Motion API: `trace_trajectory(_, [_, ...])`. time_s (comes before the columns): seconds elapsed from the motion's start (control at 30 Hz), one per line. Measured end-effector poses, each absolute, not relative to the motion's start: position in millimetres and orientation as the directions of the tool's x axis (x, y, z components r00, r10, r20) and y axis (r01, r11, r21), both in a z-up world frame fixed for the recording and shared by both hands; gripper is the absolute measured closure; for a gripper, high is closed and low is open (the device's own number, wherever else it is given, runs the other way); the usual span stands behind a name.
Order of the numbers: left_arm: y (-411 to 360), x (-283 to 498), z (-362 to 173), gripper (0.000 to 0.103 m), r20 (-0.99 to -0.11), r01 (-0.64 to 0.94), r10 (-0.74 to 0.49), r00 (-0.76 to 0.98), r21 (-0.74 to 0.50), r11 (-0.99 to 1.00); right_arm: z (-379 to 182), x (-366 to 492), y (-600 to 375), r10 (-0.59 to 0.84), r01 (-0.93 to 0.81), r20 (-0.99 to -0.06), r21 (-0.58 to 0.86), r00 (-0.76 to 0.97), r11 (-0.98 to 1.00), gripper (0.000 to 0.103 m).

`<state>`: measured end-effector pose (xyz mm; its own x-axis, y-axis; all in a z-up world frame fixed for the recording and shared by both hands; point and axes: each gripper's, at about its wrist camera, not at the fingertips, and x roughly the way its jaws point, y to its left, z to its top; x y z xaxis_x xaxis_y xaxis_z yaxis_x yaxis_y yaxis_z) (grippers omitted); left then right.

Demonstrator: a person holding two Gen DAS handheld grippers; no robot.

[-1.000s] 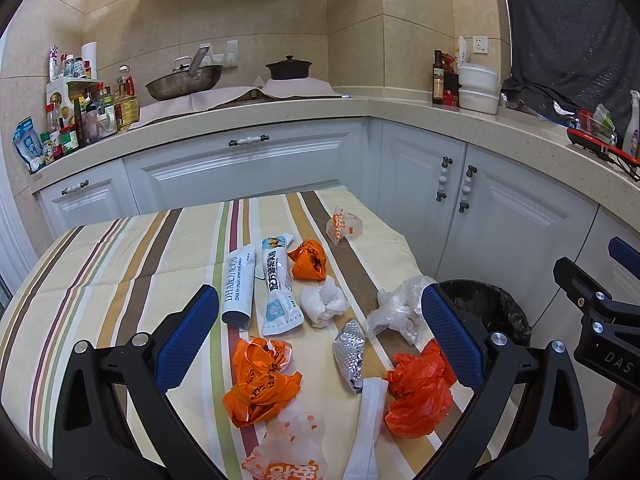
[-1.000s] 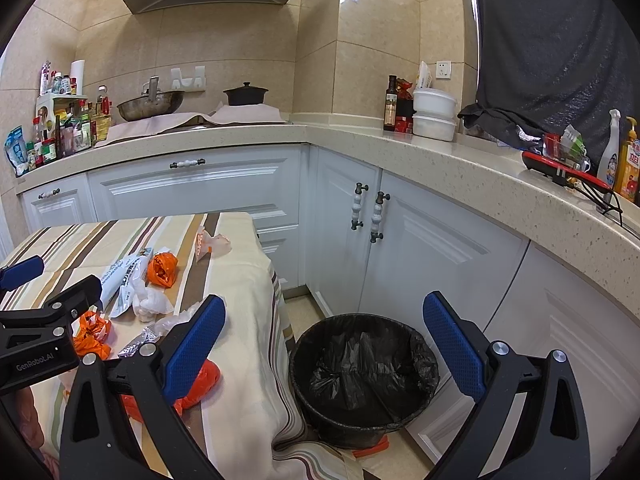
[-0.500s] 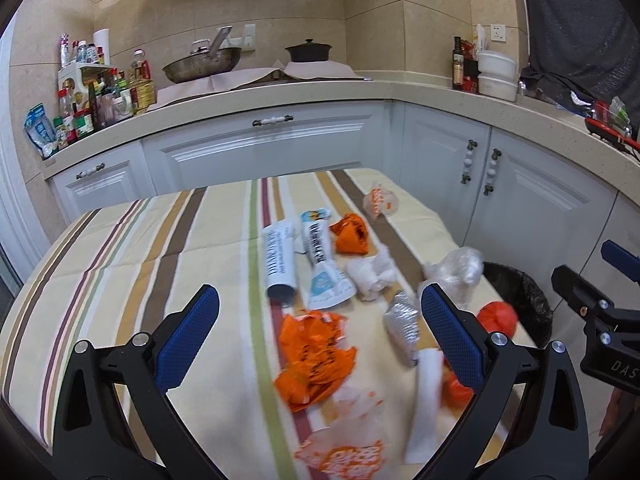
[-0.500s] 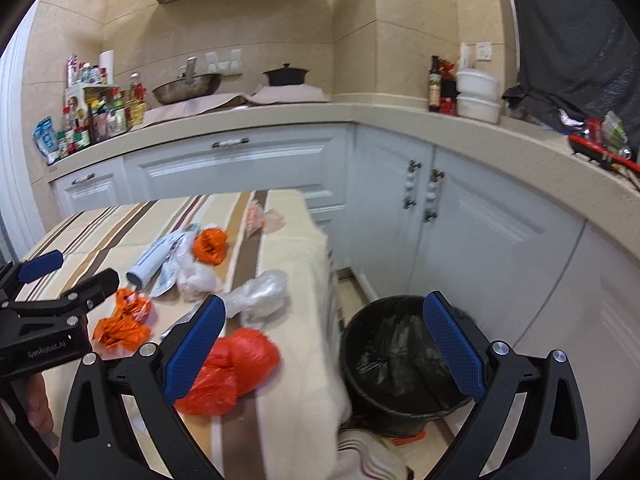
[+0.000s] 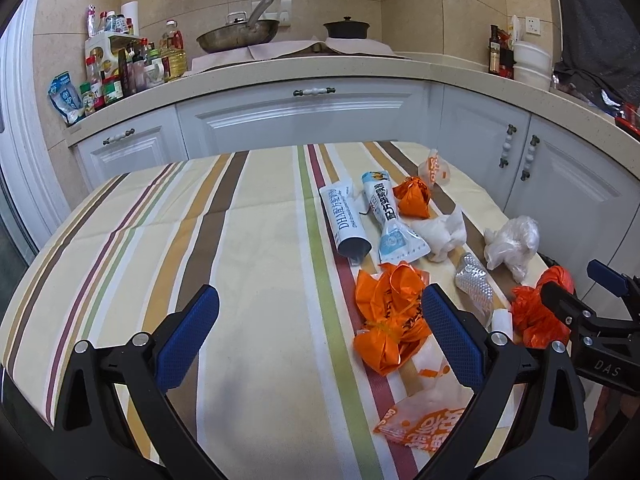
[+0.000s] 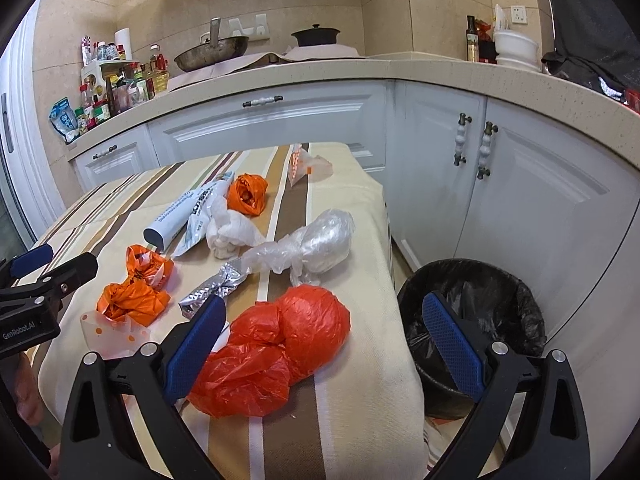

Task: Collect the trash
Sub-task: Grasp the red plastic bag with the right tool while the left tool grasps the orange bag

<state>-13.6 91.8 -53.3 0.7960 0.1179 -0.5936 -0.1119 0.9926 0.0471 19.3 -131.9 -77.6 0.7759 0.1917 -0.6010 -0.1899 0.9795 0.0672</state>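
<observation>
Trash lies scattered over the striped tablecloth [image 5: 240,240]. A red-orange plastic bag [image 6: 280,344] sits near the table's right edge, just ahead of my right gripper [image 6: 320,340], which is open and empty. A crumpled orange bag [image 5: 388,312] lies beside my left gripper [image 5: 320,332], also open and empty. Farther off are a clear plastic bag [image 6: 316,244], a foil wrapper [image 6: 216,288], white tissue [image 6: 228,232], a white tube [image 5: 344,220], a blue-white pouch [image 5: 392,220] and a small orange bag [image 5: 412,196]. A black-lined bin [image 6: 480,312] stands on the floor right of the table.
White cabinets [image 6: 520,200] and a beige counter [image 5: 320,68] curve behind the table. On the counter stand bottles and jars [image 5: 120,68], a wok [image 5: 236,36] and a black pot [image 5: 346,28]. An orange-printed wrapper [image 5: 424,420] lies at the near edge.
Both grippers have swung left and dropped toward the table. The right wrist view now faces the trash rather than the bin. Both stay open and empty.
</observation>
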Motion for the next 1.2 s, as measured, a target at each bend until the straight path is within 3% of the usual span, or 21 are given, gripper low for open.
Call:
trace_trajectory(0.07, [91,-13,-54,0.004,-0.596,-0.108,0.113,0.795,0.044,0.993,-80,20,-133,0.198,-0.197,-0.609,0.069,0.768,0.978,0.015])
trace_trajectory(0.1, [91,-13,-55,0.004,-0.597,-0.106,0.109,0.795,0.041,0.994,-82,21,-133,0.205,-0.205,-0.612,0.071,0.764,0.976,0.030])
trace_trajectory(0.17, [90,-13,-55,0.004,-0.599,-0.104,0.107,0.794,0.039,0.994,-84,22,-133,0.250,-0.234,-0.623,0.110,0.741,0.966,0.044])
trace_trajectory(0.63, [76,4,-65,0.007,-0.619,-0.080,0.086,0.781,0.037,0.996,-76,18,-140,0.232,-0.223,-0.588,0.089,0.775,0.971,0.049])
trace_trajectory(0.73, [72,11,-71,0.018,-0.632,-0.072,0.084,0.770,0.044,0.996,-76,18,-144,0.229,-0.215,-0.587,0.095,0.776,0.972,0.049])
trace_trajectory(0.87, [69,19,-79,0.024,-0.653,-0.052,0.064,0.754,0.038,0.998,-77,19,-149,0.228,-0.205,-0.587,0.106,0.777,0.973,0.049])
trace_trajectory(1.07, [65,21,-83,0.045,-0.666,-0.024,0.042,0.745,0.037,0.999,-78,19,-151,0.230,-0.202,-0.585,0.114,0.778,0.973,0.049])
trace_trajectory(1.13, [65,21,-83,0.059,-0.668,-0.014,0.029,0.744,0.027,1.000,-78,20,-151,0.229,-0.200,-0.586,0.115,0.778,0.973,0.049])
trace_trajectory(1.2, [66,20,-83,0.065,-0.667,-0.007,0.018,0.745,0.020,1.000,-79,19,-152,0.228,-0.199,-0.584,0.114,0.779,0.973,0.049])
